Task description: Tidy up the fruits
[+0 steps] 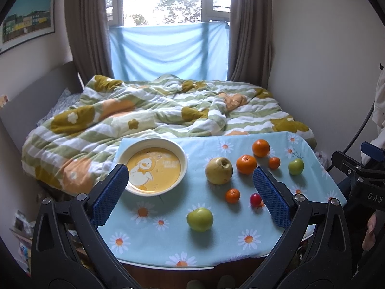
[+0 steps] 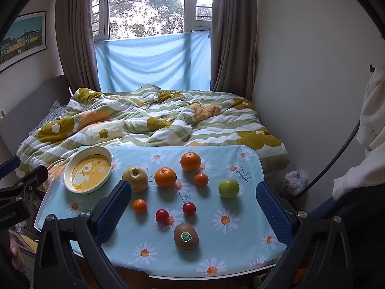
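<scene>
A cream bowl (image 1: 176, 154) (image 2: 109, 154) with a yellow duck picture sits empty at the table's far left. Loose fruit lies to its right: a yellow pear (image 1: 219, 170) (image 2: 135, 179), two oranges (image 1: 246, 164) (image 2: 190, 161), small mandarins (image 1: 232, 195) (image 2: 201, 179), two green apples (image 1: 200, 219) (image 2: 228, 188), red cherries (image 1: 255, 199) (image 2: 189, 208) and a kiwi (image 2: 186, 237). My left gripper (image 1: 190, 174) hovers open over the table's near side, holding nothing. The right gripper (image 2: 193, 189) is open and empty too, above the cherries and kiwi.
A light-blue daisy tablecloth (image 2: 243, 219) covers the small table. Behind it lies a bed with a rumpled green-striped quilt (image 1: 149, 110). A wall stands close on the right. A white sleeve (image 2: 370, 130) and plastic bag (image 2: 296, 178) are at the right.
</scene>
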Motion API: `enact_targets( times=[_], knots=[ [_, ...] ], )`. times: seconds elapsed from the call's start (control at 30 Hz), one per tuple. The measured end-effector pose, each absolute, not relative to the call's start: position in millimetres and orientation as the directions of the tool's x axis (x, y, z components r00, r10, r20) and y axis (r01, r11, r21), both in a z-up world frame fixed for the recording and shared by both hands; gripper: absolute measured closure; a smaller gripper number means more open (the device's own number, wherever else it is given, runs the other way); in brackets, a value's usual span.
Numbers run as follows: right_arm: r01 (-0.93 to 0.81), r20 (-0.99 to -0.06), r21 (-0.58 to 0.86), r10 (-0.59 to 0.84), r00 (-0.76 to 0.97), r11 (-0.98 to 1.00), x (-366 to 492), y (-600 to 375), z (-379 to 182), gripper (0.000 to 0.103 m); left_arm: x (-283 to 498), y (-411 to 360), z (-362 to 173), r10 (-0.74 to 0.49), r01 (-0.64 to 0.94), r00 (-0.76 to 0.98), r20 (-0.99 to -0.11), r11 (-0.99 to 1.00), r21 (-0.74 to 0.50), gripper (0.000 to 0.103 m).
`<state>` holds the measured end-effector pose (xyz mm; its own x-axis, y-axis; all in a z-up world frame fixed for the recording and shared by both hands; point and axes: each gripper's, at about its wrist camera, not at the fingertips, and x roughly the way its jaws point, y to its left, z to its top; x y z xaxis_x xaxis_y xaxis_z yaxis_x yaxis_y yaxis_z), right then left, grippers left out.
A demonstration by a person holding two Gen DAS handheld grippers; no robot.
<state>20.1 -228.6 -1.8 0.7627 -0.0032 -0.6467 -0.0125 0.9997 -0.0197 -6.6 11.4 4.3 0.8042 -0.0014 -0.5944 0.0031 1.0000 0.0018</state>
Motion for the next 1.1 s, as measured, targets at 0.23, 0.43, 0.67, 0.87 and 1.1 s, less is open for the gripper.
enact_targets(
  times=[0.23,0.43,0.67,0.87,1.1],
  knots=[
    [-0.012,-0.647,-0.020,-0.003,0.762,1.000,18,-225,0,0.000,-7,11,4,-0.001,0.003,0.804,-0.595,1.000,0.001,0.000],
    [-0.012,-0.645,-0.020,-0.003,0.764,1.000,17,-225,0,0.000,-7,11,4,-0.001,0.002,0.804,-0.594,1.000,0.001,0.000],
    [-0.013,-0.644,-0.019,-0.003,0.765,1.000,17,-225,0,0.000,-6,11,4,-0.001,0.003,0.804,-0.595,1.000,0.002,0.000],
    [-0.010,-0.651,-0.018,-0.005,0.759,1.000,19,-225,2,0.000,-6,15,4,-0.008,0.007,0.795,-0.607,1.000,-0.004,0.000],
    [0.014,-0.692,-0.016,-0.021,0.722,1.000,17,-220,-10,0.000,5,22,-19,-0.076,0.059,0.733,-0.676,0.997,-0.047,0.000]
  ],
)
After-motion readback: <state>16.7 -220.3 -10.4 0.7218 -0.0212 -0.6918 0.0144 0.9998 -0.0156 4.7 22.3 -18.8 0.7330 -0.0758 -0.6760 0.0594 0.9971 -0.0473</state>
